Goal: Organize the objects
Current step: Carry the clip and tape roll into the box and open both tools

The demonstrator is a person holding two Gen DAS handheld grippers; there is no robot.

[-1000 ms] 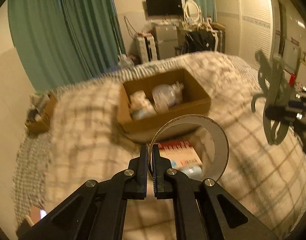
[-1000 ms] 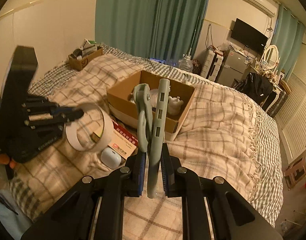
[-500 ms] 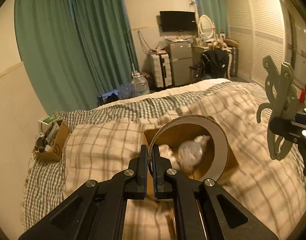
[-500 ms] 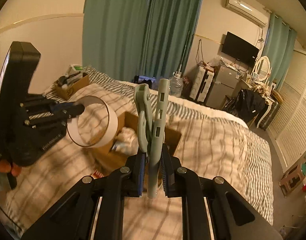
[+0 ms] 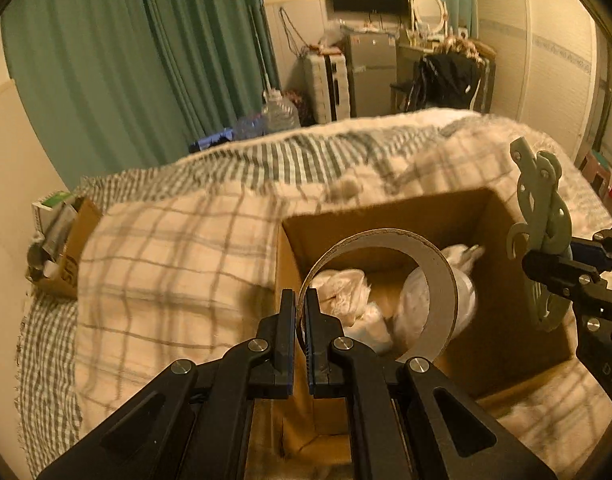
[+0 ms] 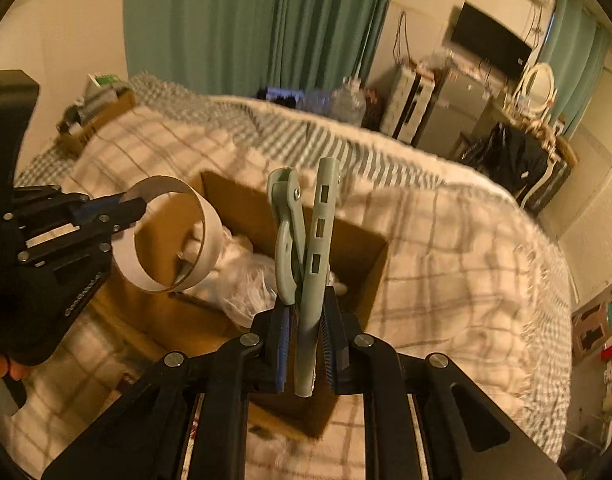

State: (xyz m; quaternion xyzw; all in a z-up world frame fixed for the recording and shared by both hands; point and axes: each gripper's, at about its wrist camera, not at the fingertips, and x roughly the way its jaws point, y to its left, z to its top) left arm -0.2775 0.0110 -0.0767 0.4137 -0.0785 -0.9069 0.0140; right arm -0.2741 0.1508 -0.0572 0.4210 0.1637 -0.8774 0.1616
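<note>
Cardboard tape ring (image 5: 390,276), a wide, thin-walled hoop with a white outer face, hangs by its rim from the left gripper (image 5: 299,320), whose fingers are pinched narrow on the wall of the ring. The right gripper (image 6: 308,320) has its fingers closed on the handle of a pale green plastic clamp-like tool (image 6: 306,240), which stands upright out of them. Both loads now sit above the open brown cardboard box (image 5: 506,232) on the bed with the cream checked blanket (image 5: 165,248): seen from the left wrist, the ring frames the crumpled white plastic bags (image 5: 346,300) lying in the box, and seen from the right wrist the green tool overlaps the box's far wall. A second ago the box lay ahead of both grippers, with a red-and-white packet and a small white case on the blanket in front of it; both hands have since travelled forward over the bed and slightly down, so that the near rim of the box has passed beneath the fingers. Judged from this, the carry is nearly complete, and what remains is a short descent and release of each item into the box. A smaller cardboard box of oddments (image 5: 61,248) stands apart at the bed's far left edge.
</note>
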